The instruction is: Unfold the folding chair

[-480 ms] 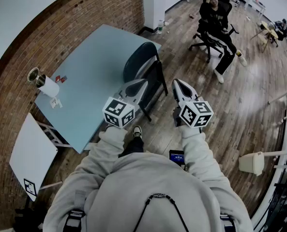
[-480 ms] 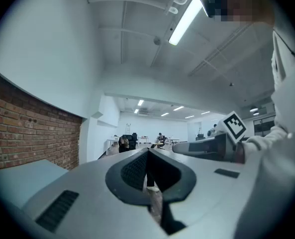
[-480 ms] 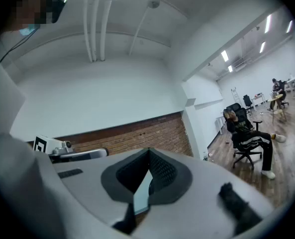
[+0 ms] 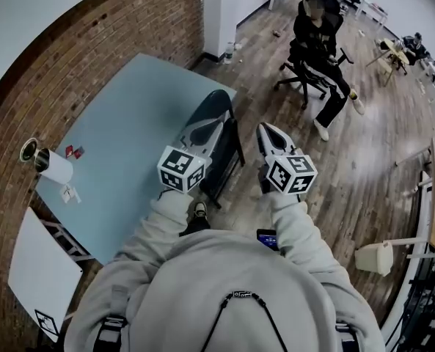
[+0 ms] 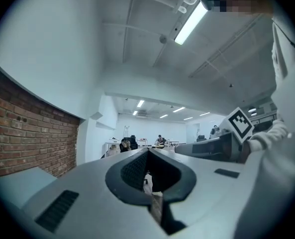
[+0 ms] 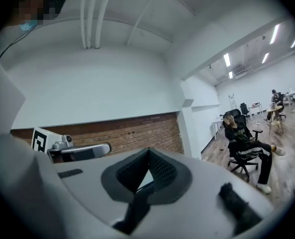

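Brick wall (image 4: 92, 57) runs down the left and wood floor (image 4: 364, 174) takes the right. A pale blue table (image 4: 122, 130) stands against the brick.

The folding chair (image 4: 211, 108) is folded flat and upright, leaning on the table's near edge, straight ahead of me with its dark legs on the floor.

Farther back a person (image 4: 316, 39) sits in a black office chair (image 4: 305, 72). A white board (image 4: 41, 273) leans low at the left by the wall.

Containers:
- A white bin (image 4: 373, 257) sits on the floor at the right, well apart from the chair. I can't tell what's in it.
- A metal cup (image 4: 29, 150) is on the table's far left corner, its mouth towards me and dark inside, contents unreadable.
- A white roll (image 4: 56, 169) is just beside the cup, with small red bits (image 4: 74, 151) near it.

My left gripper (image 4: 214, 126) is held about level and its tip overlaps the chair's seat in the head view, but I can't tell if it touches. Its own view (image 5: 148, 151) shows the jaws together with nothing between them. My right gripper (image 4: 267, 129) sits just right of the chair, over the floor. Its jaws are also closed and empty in its view (image 6: 148, 150).
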A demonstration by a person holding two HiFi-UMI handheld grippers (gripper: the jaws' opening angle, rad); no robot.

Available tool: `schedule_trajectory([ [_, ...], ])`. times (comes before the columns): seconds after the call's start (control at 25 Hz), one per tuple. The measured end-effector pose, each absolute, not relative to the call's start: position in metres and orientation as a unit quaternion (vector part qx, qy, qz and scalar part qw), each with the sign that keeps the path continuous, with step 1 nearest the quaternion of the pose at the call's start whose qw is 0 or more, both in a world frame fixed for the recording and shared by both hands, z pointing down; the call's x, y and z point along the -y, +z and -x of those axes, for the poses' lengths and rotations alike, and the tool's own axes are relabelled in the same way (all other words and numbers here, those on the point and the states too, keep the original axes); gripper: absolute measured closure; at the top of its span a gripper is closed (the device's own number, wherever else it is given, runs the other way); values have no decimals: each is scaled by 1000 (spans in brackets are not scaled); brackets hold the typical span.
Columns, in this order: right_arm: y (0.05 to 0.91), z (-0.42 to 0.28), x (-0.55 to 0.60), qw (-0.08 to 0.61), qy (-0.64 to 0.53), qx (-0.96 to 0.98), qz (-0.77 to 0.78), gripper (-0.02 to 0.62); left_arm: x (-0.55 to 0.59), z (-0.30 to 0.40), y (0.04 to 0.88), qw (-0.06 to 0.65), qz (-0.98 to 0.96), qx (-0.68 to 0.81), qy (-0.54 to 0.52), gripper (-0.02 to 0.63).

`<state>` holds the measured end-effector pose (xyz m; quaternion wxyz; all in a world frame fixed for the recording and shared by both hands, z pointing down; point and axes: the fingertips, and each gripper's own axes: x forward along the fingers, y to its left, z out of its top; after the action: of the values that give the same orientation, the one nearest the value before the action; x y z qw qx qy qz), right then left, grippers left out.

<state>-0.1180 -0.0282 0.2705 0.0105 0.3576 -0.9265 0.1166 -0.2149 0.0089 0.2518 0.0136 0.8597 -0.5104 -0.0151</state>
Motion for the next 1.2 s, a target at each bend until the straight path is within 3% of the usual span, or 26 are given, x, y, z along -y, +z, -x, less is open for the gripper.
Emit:
schedule_trajectory([
  [0.4,234,187,182,-13,95,904,-416,589,148,305,237,19,-880,474,-3,601],
  [1.2,283,198,272,23,143,890,-432,589,238,313,278,66,-872,484,41,601],
])
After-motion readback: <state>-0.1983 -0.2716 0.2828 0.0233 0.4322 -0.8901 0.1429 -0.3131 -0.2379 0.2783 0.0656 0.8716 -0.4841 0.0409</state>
